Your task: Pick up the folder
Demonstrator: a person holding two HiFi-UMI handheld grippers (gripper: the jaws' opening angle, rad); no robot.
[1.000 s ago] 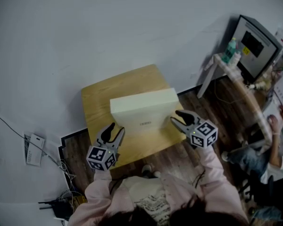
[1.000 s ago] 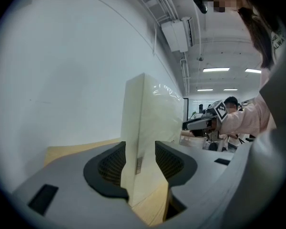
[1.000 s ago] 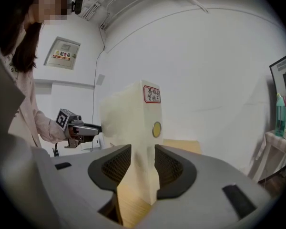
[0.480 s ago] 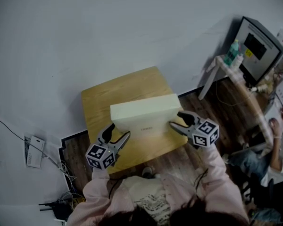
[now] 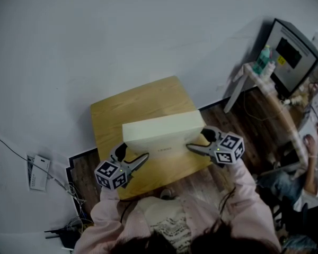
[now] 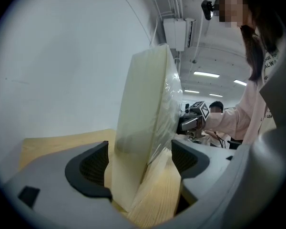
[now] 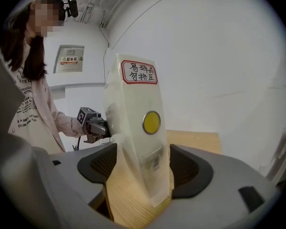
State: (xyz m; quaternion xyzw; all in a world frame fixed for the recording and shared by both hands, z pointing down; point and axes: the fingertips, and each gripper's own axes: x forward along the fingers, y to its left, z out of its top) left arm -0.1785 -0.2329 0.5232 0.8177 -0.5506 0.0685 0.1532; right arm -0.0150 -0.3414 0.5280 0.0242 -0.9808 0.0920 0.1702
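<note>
A thick cream folder point(image 5: 161, 131) wrapped in clear plastic stands on its long edge on a small wooden table point(image 5: 116, 107). My left gripper point(image 5: 133, 153) is at its left end and my right gripper point(image 5: 197, 140) at its right end. In the left gripper view the folder's end point(image 6: 148, 128) stands between the jaws of that gripper point(image 6: 140, 161), which are opening. In the right gripper view the other end point(image 7: 136, 128), with a red-bordered label and a yellow dot, stands between the opening jaws of the right gripper point(image 7: 139, 163). Neither pair of pads presses on it.
The table stands against a white wall. At the right are a white desk point(image 5: 244, 81) with a green bottle point(image 5: 262, 57), a monitor point(image 5: 289, 49) and a seated person point(image 5: 307, 168). A white device point(image 5: 37, 169) and cables lie on the floor at the left.
Both grippers' jaws have spread much wider around the folder's ends. Both hands have sunk a little toward the table.
</note>
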